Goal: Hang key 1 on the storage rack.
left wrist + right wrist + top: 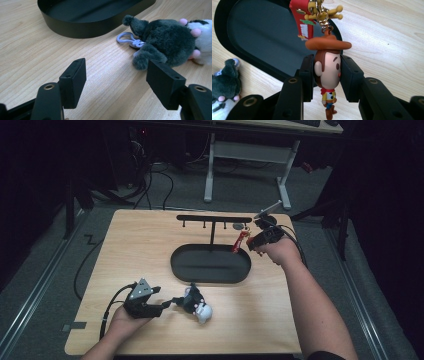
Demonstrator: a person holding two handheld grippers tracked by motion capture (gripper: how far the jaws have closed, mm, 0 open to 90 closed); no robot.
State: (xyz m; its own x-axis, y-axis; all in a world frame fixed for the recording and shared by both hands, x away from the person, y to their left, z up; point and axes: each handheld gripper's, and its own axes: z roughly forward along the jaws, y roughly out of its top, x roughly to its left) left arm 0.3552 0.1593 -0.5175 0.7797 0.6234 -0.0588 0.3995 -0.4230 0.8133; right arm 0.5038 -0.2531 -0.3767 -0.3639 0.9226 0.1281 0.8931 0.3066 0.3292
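Right gripper (pixel 327 77): jaws clamped on cowboy keychain (pixel 327 72) head, above black tray (pixel 210 264) rim; strap top cut off. Left gripper (pixel 116 82): jaws apart, just short of grey plush (pixel 162 42); plush partly cropped

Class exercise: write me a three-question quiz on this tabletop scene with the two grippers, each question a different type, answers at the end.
1. True or false: the right gripper grips the cowboy figure keychain by its head.
2. Which lies beside the plush mouse keychain? A) a black oval tray B) a bowl C) a book
3. Fill in: the left gripper's jaws stand ____.

Key: 1 true; 2 A; 3 open.
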